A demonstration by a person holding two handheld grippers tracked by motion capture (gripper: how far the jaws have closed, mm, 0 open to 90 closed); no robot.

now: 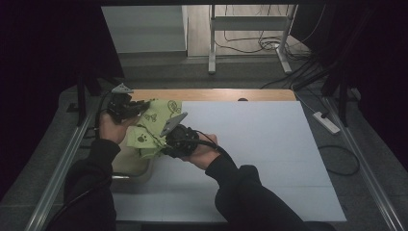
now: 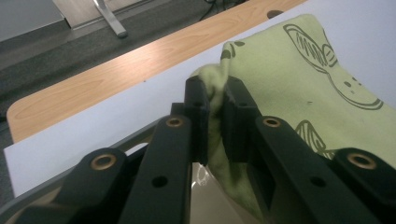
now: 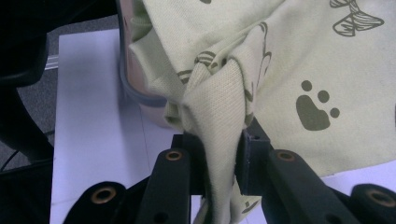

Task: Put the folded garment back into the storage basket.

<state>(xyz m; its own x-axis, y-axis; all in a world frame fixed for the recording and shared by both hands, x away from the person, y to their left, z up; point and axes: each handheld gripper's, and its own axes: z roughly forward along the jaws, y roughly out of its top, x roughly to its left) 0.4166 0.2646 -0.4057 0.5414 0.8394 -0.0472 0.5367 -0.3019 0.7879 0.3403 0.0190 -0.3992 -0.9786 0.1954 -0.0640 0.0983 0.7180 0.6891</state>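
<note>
A: We note the green cloth (image 1: pixel 153 126) first. It is a light green knit printed with dark paw marks and sketchy outlines, and it hangs lifted between our two grippers over the left part of the white table sheet (image 1: pixel 269 159), just this side of the wooden table edge (image 1: pixel 216 94).

B: Agreed. In the left gripper view the left gripper (image 2: pixel 215 105) has its jaws pressed together on a bunched edge of the cloth (image 2: pixel 299 84); fabric squeezes up between the pads. In the right gripper view the right gripper (image 3: pixel 219 154) pinches a twisted fold of the same cloth (image 3: pixel 289 79), which drapes away above it.

A: So both tongs are clamped on fabric, neither spread. From the high view the left gripper (image 1: pixel 122 107) sits at the far left corner of the cloth and the right gripper (image 1: pixel 180 139) at the nearer side.

B: Below the cloth we see a pale, rounded basin (image 1: pixel 131 161) by the table's left edge; its rim (image 3: pixel 135 88) shows under the fabric.

A: Our judgement on progress: pick-up is done, the cloth is off the surface and held at two points. Still crumpled, not flat.

B: Left to do, we judge: draw the held points apart, then lay or fold it on the open sheet.
</note>
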